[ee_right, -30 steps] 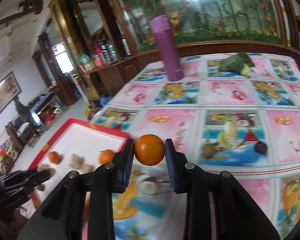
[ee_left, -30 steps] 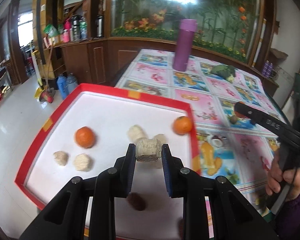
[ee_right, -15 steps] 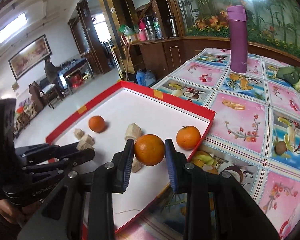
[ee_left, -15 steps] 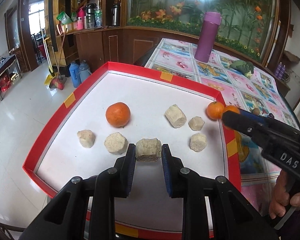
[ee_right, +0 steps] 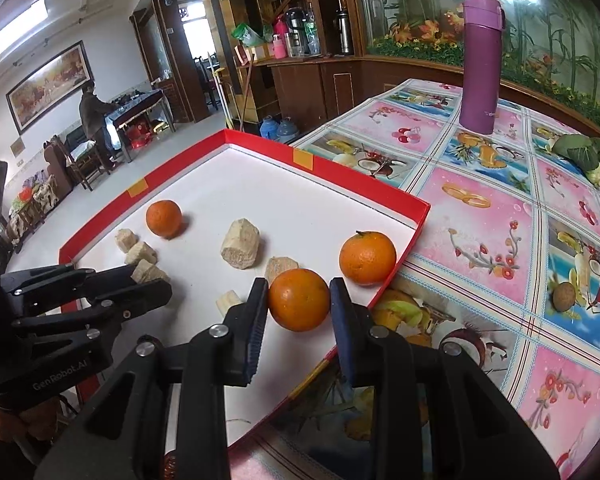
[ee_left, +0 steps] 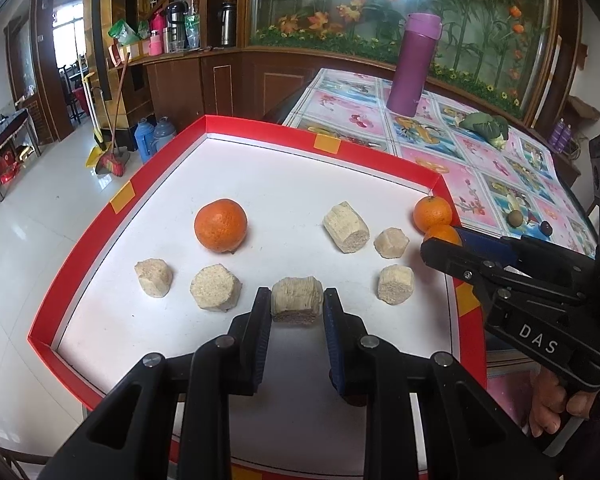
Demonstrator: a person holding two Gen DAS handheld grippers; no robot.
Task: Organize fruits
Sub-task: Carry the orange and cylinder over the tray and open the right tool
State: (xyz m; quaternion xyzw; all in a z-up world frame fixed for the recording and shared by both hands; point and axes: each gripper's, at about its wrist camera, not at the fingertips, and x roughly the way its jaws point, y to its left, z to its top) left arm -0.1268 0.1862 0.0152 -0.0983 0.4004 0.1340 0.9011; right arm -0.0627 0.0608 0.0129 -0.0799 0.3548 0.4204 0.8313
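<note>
left gripper [ee_left: 297, 307] pinching a pale chunk [ee_left: 297, 305], right gripper [ee_right: 299, 300] squeezing an orange [ee_right: 299, 299], red tray [ee_right: 260, 147] under both, another orange [ee_right: 367, 257] just ahead

Tray [ee_left: 80, 280] middle open; tan chunks [ee_left: 216, 292], oranges [ee_left: 220, 225] flank.

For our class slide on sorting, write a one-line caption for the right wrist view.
Right hand-held gripper holds an orange over the red-rimmed tray, beside another orange.
</note>
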